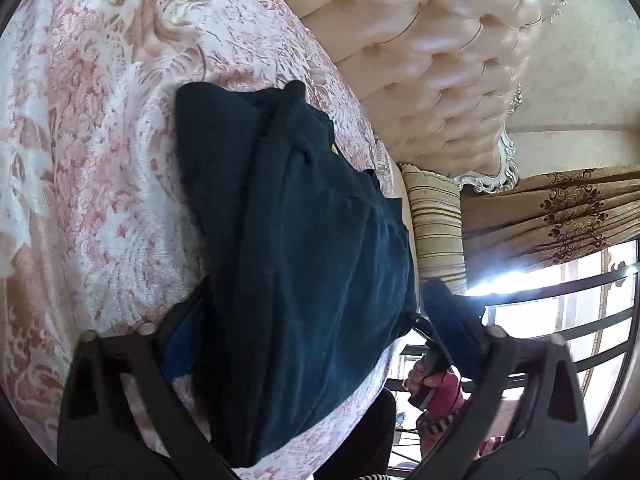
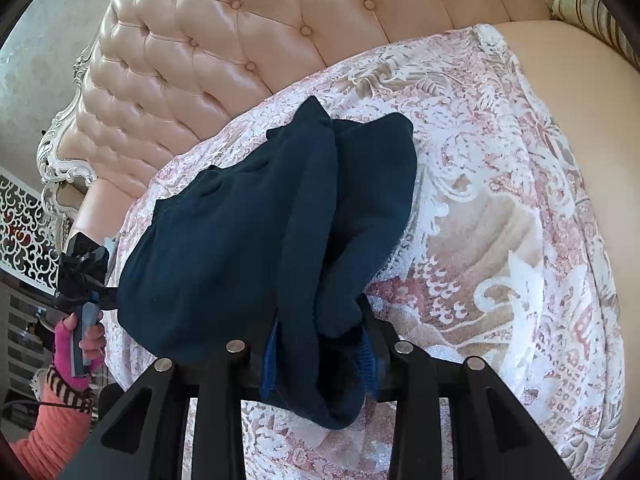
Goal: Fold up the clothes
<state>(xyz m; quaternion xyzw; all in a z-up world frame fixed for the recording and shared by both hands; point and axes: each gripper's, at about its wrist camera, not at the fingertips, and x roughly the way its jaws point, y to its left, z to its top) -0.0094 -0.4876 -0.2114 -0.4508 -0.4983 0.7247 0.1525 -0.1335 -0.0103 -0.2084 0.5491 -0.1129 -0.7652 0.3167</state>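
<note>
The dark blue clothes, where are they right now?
The dark blue garment lies bunched on the pink lace sofa cover, below the tufted backrest, one end pinched in the right gripper.

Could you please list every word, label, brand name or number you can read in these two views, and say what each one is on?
None can be read with confidence.
Pink and white lace bed cover: letter-like woven marks near its right edge in the right wrist view, too distorted to read.
Dark navy knit garment: a small yellow patch shows at one fold, too small to tell if it carries text.
Black left gripper and black right gripper: no markings visible.
</note>
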